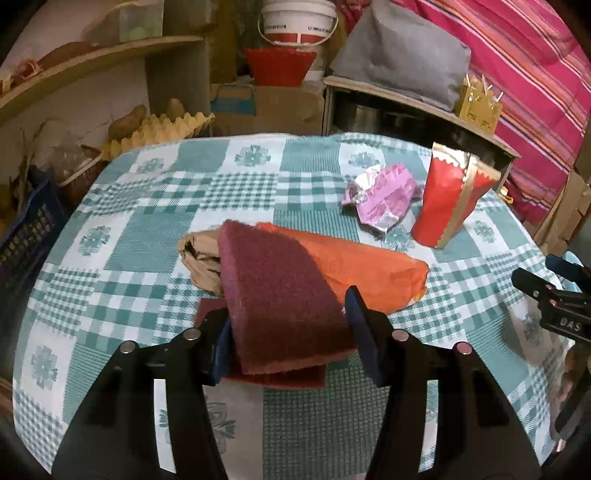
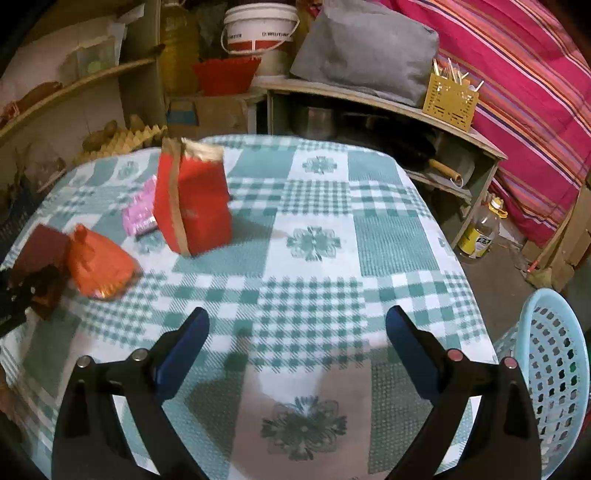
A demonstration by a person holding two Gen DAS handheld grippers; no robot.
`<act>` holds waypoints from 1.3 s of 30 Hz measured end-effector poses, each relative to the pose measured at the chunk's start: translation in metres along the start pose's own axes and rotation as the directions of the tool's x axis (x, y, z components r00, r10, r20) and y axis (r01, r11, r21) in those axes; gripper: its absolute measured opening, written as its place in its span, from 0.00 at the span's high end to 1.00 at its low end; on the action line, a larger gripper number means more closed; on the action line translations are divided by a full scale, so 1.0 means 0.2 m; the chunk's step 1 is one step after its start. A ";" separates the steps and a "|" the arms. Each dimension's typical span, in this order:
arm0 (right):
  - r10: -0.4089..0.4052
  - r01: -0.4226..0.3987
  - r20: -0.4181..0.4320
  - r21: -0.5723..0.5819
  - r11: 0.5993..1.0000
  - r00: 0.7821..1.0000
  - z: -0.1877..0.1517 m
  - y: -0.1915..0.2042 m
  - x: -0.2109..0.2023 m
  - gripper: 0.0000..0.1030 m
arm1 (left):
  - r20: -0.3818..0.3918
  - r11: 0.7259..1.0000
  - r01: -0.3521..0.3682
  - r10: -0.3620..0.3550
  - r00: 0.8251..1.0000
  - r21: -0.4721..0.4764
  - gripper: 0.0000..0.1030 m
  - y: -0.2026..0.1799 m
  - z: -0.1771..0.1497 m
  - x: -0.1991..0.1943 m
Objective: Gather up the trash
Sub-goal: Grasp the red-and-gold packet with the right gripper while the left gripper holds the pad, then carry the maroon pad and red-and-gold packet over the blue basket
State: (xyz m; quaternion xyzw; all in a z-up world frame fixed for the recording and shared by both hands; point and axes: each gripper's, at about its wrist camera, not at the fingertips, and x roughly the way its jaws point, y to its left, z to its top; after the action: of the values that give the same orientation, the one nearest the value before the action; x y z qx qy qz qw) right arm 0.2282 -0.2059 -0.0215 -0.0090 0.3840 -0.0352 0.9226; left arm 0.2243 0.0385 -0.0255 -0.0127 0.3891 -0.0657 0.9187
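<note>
My left gripper (image 1: 291,332) stands around a maroon scouring pad (image 1: 277,291) on the green checked tablecloth (image 1: 147,236); its jaws flank the pad's sides and whether they press it I cannot tell. Behind the pad lie an orange wrapper (image 1: 365,266) and crumpled brown paper (image 1: 199,262). A crumpled pink foil wrapper (image 1: 380,199) and an upright red and gold bag (image 1: 450,199) sit at the far right. My right gripper (image 2: 297,343) is open and empty over the cloth, right of the red bag (image 2: 192,203), orange wrapper (image 2: 99,266) and pad (image 2: 40,254).
A light blue perforated basket (image 2: 554,373) stands off the table's right edge. Shelves with a white bucket (image 2: 258,29), grey cushion (image 2: 365,48) and yellow holder (image 2: 448,99) are behind. A bottle (image 2: 478,230) stands on the floor. Egg trays (image 1: 159,129) and a dark crate (image 1: 26,229) are left.
</note>
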 end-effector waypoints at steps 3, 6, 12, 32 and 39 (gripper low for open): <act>0.020 -0.019 0.037 -0.012 1.000 0.999 0.05 0.05 0.00 0.08 | 0.021 1.000 0.014 -0.014 1.000 -0.016 0.48 0.03 0.02 -0.04; 0.056 -0.053 0.086 -0.030 0.998 0.995 0.10 0.13 -0.01 0.08 | 0.041 0.999 0.024 -0.023 0.999 -0.024 0.49 0.05 0.04 -0.07; 0.058 -0.047 0.132 -0.085 0.995 0.990 0.23 0.29 0.04 0.04 | 0.062 0.998 0.028 -0.024 0.998 -0.055 0.49 0.13 0.08 -0.07; 0.051 -0.047 0.024 -0.117 0.992 0.998 0.39 0.47 0.34 0.35 | 0.063 0.992 0.030 -0.022 0.998 -0.122 0.49 0.25 0.12 -0.03; 0.085 -0.080 0.049 -0.089 0.993 0.995 0.35 0.37 0.26 0.50 | 0.075 0.993 0.028 -0.019 0.997 -0.117 0.49 0.24 0.12 -0.06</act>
State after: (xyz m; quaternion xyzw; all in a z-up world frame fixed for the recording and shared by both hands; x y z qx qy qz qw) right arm 0.3182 -0.1356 -0.0125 -0.0342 0.3607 0.0200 0.9319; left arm 0.2390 0.0865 -0.0033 -0.0739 0.3579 -0.0530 0.9293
